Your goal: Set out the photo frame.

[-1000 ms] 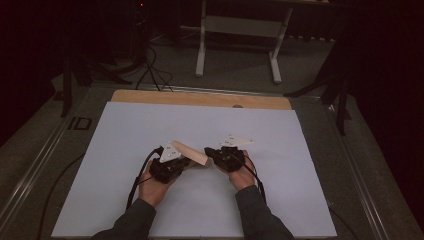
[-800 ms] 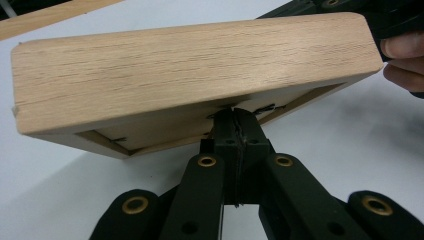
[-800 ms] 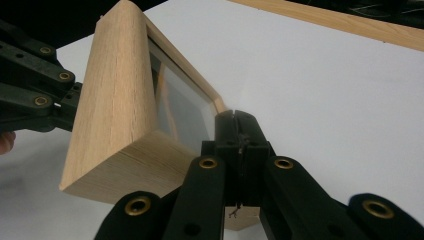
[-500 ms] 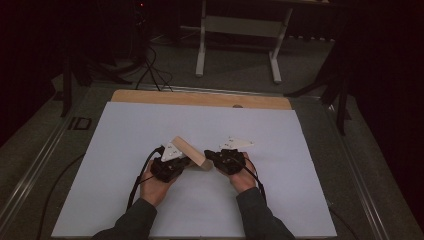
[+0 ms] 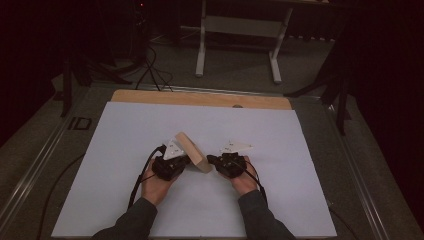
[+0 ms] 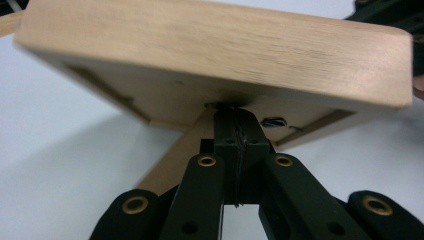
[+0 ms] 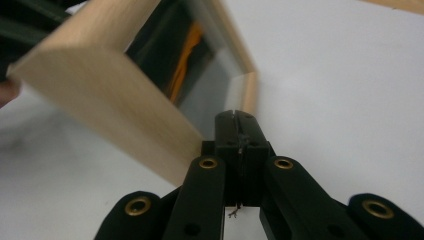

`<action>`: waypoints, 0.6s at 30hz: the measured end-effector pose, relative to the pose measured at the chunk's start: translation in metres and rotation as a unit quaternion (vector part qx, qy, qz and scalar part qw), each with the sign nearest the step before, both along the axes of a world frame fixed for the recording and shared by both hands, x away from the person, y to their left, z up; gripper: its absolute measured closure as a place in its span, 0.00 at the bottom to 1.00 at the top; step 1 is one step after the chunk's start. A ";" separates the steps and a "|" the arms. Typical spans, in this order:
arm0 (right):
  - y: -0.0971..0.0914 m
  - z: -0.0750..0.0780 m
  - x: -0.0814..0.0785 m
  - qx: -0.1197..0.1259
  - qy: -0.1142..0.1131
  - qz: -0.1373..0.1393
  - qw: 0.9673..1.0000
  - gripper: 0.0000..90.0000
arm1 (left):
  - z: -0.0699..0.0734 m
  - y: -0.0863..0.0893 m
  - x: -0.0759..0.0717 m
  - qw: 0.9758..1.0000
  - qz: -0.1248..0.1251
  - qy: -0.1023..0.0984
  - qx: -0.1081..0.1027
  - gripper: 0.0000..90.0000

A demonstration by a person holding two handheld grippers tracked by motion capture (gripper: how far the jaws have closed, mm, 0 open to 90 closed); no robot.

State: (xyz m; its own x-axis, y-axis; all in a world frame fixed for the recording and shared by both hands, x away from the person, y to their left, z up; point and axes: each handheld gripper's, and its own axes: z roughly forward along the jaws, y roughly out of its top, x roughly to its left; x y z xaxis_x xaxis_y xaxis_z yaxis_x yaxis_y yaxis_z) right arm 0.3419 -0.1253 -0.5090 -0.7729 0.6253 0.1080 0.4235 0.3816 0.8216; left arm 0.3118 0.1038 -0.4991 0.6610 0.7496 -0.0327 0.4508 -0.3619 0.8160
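A light wooden picture frame (image 5: 192,152) stands tilted on the white sheet (image 5: 125,130) between my two grippers. My left gripper (image 5: 183,162) is shut, its tips against the left side of the frame. In the left gripper view the shut gripper (image 6: 235,107) touches the frame's back (image 6: 215,50) by a wooden stand strip. My right gripper (image 5: 212,160) is shut too, just right of the frame. In the right gripper view its shut gripper (image 7: 235,115) sits beside the frame's thick edge (image 7: 100,95), and the glass front reflects something orange. Nothing is between either pair of jaws.
The white sheet covers a wooden tabletop whose bare far edge (image 5: 200,98) shows. Beyond the table stand a white metal stand (image 5: 237,25) and floor cables (image 5: 150,70). Cables trail from both grippers toward the person's sleeves.
The frame lay flatter and stretched between the grippers a second ago; now it stands steeper and turned on the sheet. The right gripper shifted slightly; the left stayed put.
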 end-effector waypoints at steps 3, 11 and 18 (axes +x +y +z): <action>0.004 0.000 -0.005 -0.019 -0.006 0.012 1.000 1.00 | 0.000 0.001 0.001 1.000 0.006 0.000 0.000 1.00; 0.015 -0.004 -0.017 -0.041 -0.007 0.037 0.998 0.99 | 0.000 0.007 0.003 1.000 0.016 -0.001 -0.008 0.99; 0.020 -0.005 -0.021 -0.036 -0.005 0.042 0.998 0.99 | -0.001 0.012 0.004 1.000 0.022 0.006 -0.022 0.99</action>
